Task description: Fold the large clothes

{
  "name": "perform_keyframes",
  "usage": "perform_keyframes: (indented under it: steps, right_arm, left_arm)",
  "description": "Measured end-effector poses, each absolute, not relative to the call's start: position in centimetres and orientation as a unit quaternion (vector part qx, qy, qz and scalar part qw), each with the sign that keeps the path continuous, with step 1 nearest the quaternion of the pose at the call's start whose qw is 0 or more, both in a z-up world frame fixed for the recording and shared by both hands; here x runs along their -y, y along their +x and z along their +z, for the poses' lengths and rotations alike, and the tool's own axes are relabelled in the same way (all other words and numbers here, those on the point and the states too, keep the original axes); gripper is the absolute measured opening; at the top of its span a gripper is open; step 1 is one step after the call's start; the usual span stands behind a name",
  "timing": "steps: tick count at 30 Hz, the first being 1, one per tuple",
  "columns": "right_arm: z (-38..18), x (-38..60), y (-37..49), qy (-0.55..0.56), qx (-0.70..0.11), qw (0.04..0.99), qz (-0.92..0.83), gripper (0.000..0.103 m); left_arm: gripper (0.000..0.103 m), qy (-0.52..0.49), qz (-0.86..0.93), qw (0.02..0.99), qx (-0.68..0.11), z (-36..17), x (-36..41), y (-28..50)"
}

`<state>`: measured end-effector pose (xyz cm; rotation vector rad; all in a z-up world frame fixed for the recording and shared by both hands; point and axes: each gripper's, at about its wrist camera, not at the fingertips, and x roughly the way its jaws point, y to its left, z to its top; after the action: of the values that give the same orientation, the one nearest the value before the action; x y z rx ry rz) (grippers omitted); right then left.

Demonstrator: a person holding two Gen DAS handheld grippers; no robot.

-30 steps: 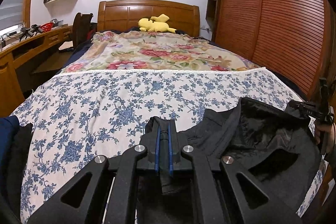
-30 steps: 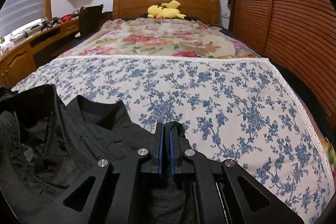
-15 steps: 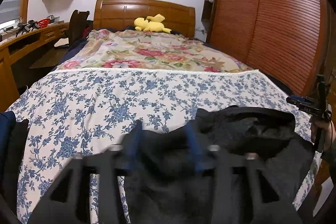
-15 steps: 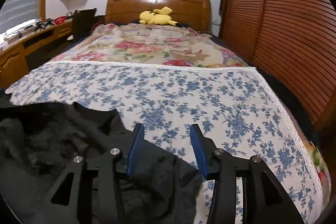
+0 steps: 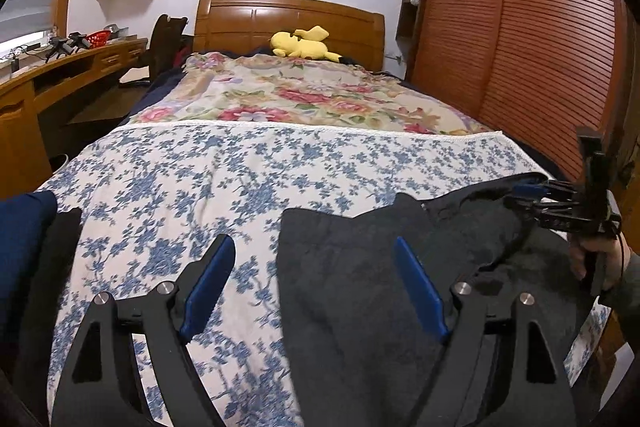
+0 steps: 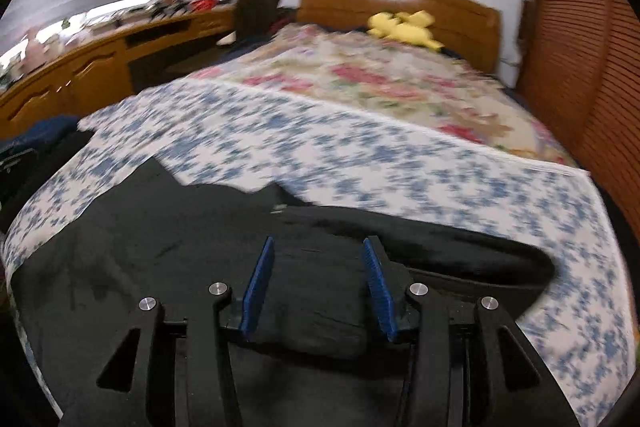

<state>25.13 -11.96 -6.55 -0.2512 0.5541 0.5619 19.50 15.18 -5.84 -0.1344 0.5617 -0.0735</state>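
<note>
The large black fabric garment (image 5: 360,291) lies spread flat on the near end of the bed (image 5: 248,163), on top of a white sheet printed with blue flowers (image 5: 192,187). In the left wrist view it covers the sheet's right half and reaches toward the bed's right edge; in the right wrist view, which is blurred, it (image 6: 168,227) fills the near foreground. Beyond the blue-flowered sheet lies a cream cover with red and pink flowers (image 5: 312,95), and past that stands a curved brown wooden headboard (image 5: 288,19). A tall brown slatted wooden wardrobe (image 5: 520,39) lines the bed's right side, and a long brown wooden worktop (image 5: 68,67) runs along the left wall. A folded dark blue cloth (image 5: 20,259) sits at the left edge of the bed. A yellow plush toy (image 5: 304,45) rests in front of the headboard.

The left tool (image 5: 316,287) has its blue-padded jaws opening, already wide; the garment's left edge lies under the gap between them, and neither pad presses on it. The right tool (image 6: 318,287) stands about half open above the black cloth, its pads gripping nothing. In the left wrist view the right tool (image 5: 532,193) appears at the far right over the garment's edge, carried by a person's hand (image 5: 596,259).
</note>
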Motion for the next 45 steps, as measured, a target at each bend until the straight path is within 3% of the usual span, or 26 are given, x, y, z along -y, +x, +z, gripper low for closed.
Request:
perform_keyframes:
  steps: [10, 28, 29, 30, 32, 36, 45]
  right_arm:
    - [-8.5, 4.0, 29.9, -0.167, -0.329, 0.873, 0.320, 0.048]
    - [-12.2, 1.1, 33.6, -0.171, -0.425, 0.815, 0.355, 0.047]
    - [-12.2, 0.9, 33.4, -0.178, -0.427, 0.811, 0.357, 0.040]
    - [-12.1, 0.8, 33.3, -0.182, -0.429, 0.805, 0.367, 0.018]
    - [-12.2, 0.2, 33.0, -0.200, -0.426, 0.799, 0.374, 0.012]
    - [-11.7, -0.9, 32.5, -0.233, -0.397, 0.808, 0.367, 0.005]
    - [-9.0, -3.5, 34.1, -0.217, -0.307, 0.866, 0.330, 0.004]
  left_arm:
    - [0.082, -0.064, -0.026, 0.953, -0.294, -7.7, -16.6, 18.3]
    - [0.082, -0.066, -0.033, 0.951, -0.299, -8.2, -17.1, 18.3]
    - [0.082, -0.066, -0.033, 0.951, -0.299, -8.1, -17.1, 18.3]
    - [0.082, -0.066, -0.033, 0.951, -0.299, -8.1, -17.0, 18.3]
    - [0.082, -0.065, -0.034, 0.951, -0.299, -8.0, -16.9, 18.2]
    - [0.082, -0.064, -0.037, 0.952, -0.297, -7.9, -16.7, 18.1]
    - [0.082, -0.062, -0.040, 0.952, -0.297, -7.9, -16.4, 18.2]
